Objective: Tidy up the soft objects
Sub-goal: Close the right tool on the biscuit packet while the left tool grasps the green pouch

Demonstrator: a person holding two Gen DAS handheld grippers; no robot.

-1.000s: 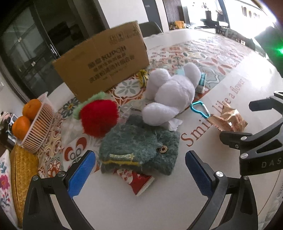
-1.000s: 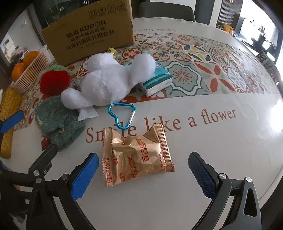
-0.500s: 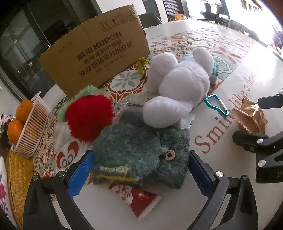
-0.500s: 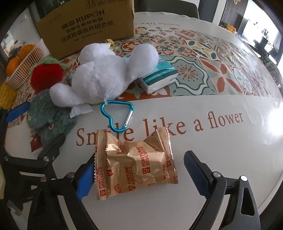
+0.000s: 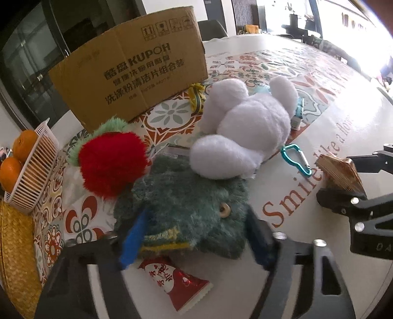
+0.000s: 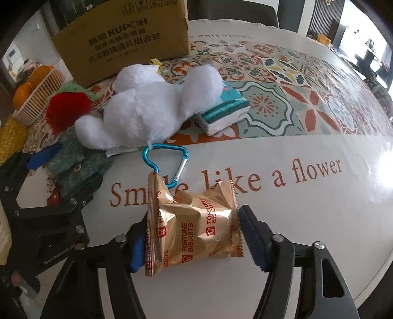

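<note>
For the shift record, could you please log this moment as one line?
left gripper: closing around green plush | right gripper: closing on biscuit packet | white plush: on table

A: So what's the room like past the fingertips?

B: Big round table (image 6: 307, 220) with a glossy white top, printed with a band of patterned tiles (image 6: 282, 81) and the words "Smile like a flower". Dark chair back (image 6: 235, 12) tucked in at the far edge, straight ahead of the fingers.

A: Windows?

B: Bright daylight (image 5: 356, 22) blowing out the far right, glare on the tabletop. Up left of the fingers there's a dark glass door with black frames (image 5: 32, 61), plus a white wall (image 5: 172, 5) and a dark slatted panel (image 5: 248, 12).
</note>
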